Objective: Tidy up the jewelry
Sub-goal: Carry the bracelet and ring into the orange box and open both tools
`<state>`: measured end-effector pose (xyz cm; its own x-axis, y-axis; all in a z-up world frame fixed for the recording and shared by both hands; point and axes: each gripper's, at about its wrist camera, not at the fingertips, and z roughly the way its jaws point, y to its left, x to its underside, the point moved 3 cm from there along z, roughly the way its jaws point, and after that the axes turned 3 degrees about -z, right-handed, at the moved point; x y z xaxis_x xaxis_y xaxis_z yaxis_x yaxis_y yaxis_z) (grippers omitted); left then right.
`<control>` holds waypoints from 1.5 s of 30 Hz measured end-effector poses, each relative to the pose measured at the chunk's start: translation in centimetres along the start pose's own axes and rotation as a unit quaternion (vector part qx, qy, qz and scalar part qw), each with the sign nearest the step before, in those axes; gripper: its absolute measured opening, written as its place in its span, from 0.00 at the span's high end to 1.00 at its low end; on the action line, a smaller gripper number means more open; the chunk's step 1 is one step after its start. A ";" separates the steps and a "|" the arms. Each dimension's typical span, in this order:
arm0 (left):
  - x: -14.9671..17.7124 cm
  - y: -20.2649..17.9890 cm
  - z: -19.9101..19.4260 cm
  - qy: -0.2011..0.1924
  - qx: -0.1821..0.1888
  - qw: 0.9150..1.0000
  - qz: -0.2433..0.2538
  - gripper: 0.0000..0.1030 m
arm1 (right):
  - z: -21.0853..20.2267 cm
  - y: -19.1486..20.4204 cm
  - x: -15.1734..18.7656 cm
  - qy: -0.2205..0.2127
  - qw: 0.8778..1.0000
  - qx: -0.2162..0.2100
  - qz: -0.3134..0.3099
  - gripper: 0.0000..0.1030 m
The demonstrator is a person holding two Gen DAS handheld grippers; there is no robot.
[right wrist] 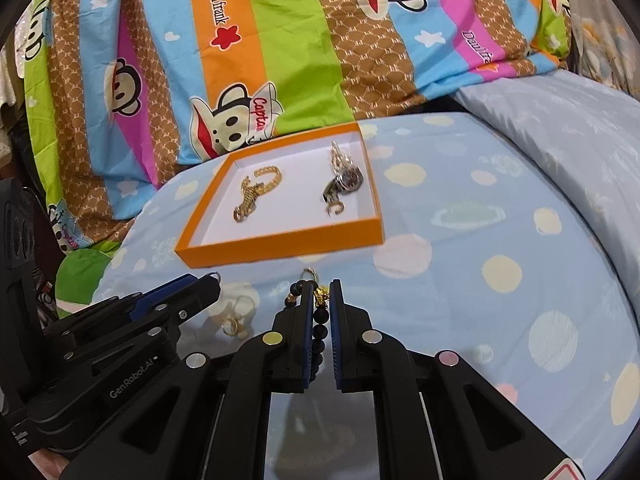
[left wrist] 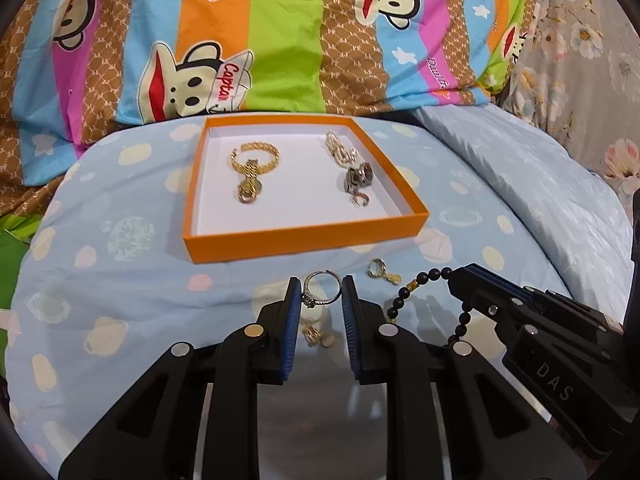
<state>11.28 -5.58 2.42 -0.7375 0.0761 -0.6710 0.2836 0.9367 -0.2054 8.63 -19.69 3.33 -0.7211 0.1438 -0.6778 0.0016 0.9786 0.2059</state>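
The silver ring (left wrist: 322, 289) sat pinched between the pads of the left tool (left wrist: 321, 292) and the black bead bracelet (right wrist: 320, 322) hung from the narrowly closed right tool (right wrist: 322, 292), both above the bed (left wrist: 132, 280) just short of the orange tray's (left wrist: 304, 240) near edge. Each probably wanted carrying level over that edge and lowering before release, the ring toward the silver pieces (left wrist: 354, 176). Only the left view showed the ring's stone and the bracelet's loop; only the right view showed its gold charm (right wrist: 321, 295) between the pads.

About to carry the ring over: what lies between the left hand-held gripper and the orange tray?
Only bare blue spotted bedsheet between the left hand-held gripper, holding the ring, and the orange tray, in the left wrist view.
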 end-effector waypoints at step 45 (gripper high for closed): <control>-6.6 4.5 6.8 -0.051 -0.035 0.997 -0.040 0.40 | 8.6 -1.0 -8.1 -0.029 0.999 0.037 -0.013 0.74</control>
<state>21.62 -4.18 1.11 -0.6889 -0.0307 -0.7242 0.1809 0.9602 -0.2128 20.45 -20.59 2.53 -0.6797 0.1253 -0.7227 0.0364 0.9899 0.1374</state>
